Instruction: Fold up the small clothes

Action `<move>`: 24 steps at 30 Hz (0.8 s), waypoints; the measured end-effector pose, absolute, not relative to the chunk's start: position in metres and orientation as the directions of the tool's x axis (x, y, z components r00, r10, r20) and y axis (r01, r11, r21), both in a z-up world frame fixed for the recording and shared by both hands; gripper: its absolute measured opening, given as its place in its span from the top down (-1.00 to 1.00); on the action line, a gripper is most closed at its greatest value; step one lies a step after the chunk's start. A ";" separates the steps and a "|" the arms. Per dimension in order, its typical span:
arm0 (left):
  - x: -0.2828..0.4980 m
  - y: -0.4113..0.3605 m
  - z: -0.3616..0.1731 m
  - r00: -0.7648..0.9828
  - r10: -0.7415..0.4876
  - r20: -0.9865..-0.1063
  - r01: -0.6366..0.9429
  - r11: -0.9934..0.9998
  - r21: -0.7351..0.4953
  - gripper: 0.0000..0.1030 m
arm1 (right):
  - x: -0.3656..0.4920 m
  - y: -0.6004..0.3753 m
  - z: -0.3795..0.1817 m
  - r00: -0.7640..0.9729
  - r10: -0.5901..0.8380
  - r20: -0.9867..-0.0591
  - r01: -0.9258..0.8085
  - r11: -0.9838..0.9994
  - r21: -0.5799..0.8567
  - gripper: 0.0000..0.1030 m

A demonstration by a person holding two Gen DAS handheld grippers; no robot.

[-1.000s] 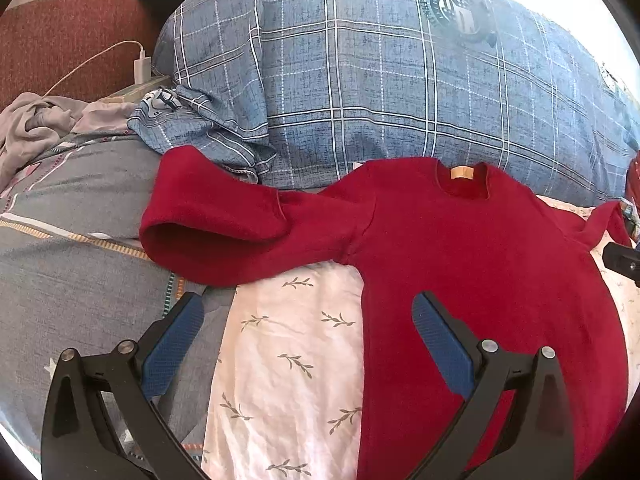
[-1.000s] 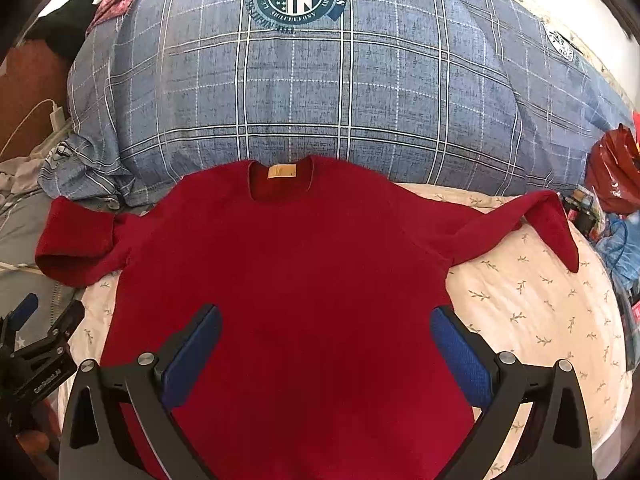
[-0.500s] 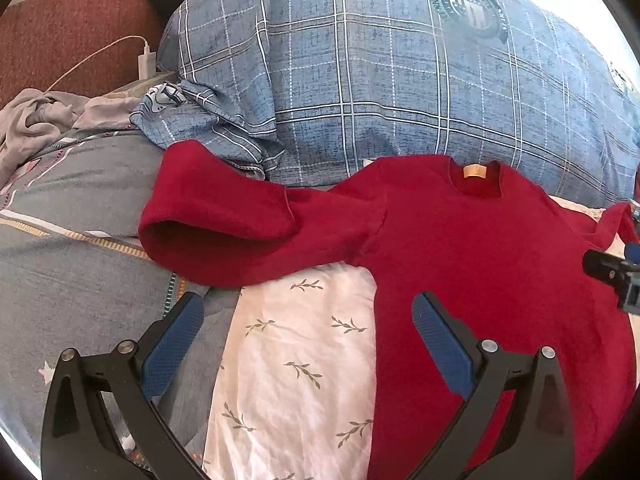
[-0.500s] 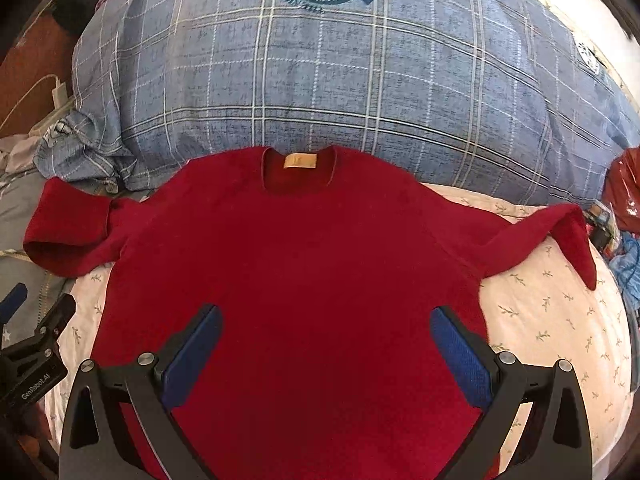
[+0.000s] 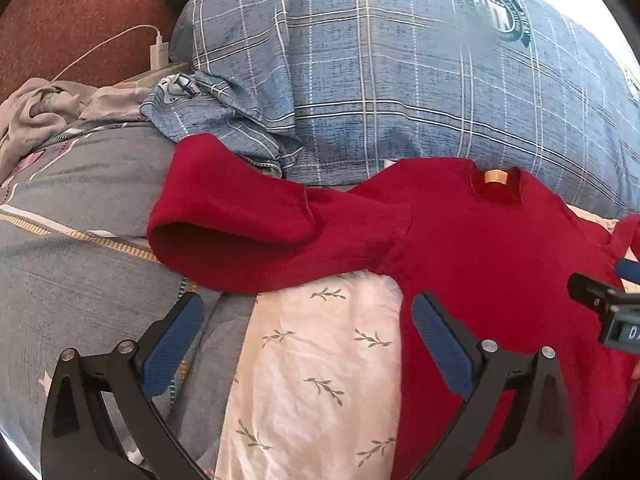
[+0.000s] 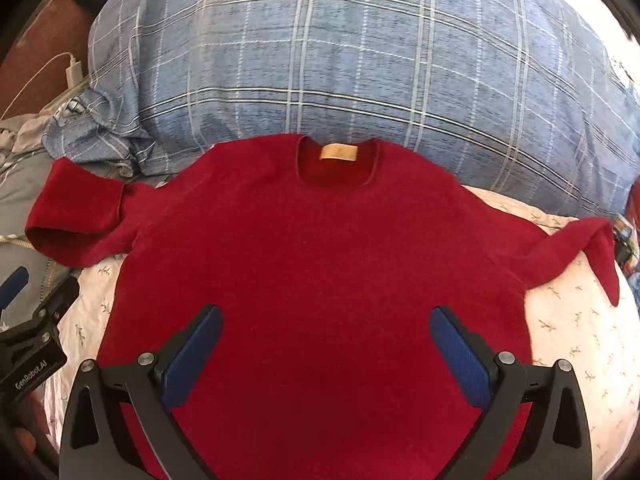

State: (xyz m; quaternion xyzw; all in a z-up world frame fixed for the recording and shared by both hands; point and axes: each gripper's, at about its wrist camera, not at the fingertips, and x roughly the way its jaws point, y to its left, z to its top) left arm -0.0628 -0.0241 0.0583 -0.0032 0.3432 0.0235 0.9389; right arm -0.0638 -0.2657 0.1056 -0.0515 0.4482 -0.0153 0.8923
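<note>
A small red sweater (image 6: 320, 256) lies flat, face up, on a white leaf-print sheet (image 5: 320, 360), collar with a tan label (image 6: 338, 152) towards the blue pillow. Both sleeves are spread outwards; the left sleeve (image 5: 240, 228) has an open cuff resting on the grey bedding. My left gripper (image 5: 308, 340) hovers open over the sheet beside the sweater's left edge, below that sleeve. Open as well, my right gripper (image 6: 326, 348) hangs above the sweater's chest with nothing between its fingers. The right sleeve (image 6: 576, 248) reaches the right side.
A big blue plaid pillow (image 6: 360, 60) fills the back. Grey bedding (image 5: 80, 240) and crumpled grey cloth (image 5: 40, 108) lie at the left, with a white charger and cable (image 5: 158, 50) before a dark red headboard (image 5: 72, 12). The other gripper's tip (image 5: 600, 300) shows at the right edge.
Both grippers have moved forward, closer to the sweater and pillow; the sweater looms larger in the right wrist view. Both stay open and the sweater has not moved.
</note>
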 end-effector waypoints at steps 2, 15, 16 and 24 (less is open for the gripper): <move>-0.061 -0.022 0.058 0.761 0.046 -0.648 -0.053 0.999 0.008 -1.00 | -0.063 -0.260 0.103 0.599 -0.055 -0.799 -0.039 0.994 -0.097 -0.99; -0.057 -0.029 0.059 0.756 0.002 -0.654 -0.019 1.000 -0.019 -1.00 | -0.064 -0.260 0.099 0.597 -0.047 -0.801 -0.022 0.997 -0.075 -0.99; -0.058 -0.030 0.059 0.757 -0.006 -0.654 -0.013 1.000 -0.024 -1.00 | -0.066 -0.265 0.101 0.599 -0.050 -0.799 -0.012 0.997 -0.072 -0.98; -0.069 -0.052 0.069 0.744 -0.088 -0.663 0.033 0.995 -0.096 -1.00 | -0.082 -0.305 0.111 0.608 -0.081 -0.789 0.076 0.996 -0.044 -0.99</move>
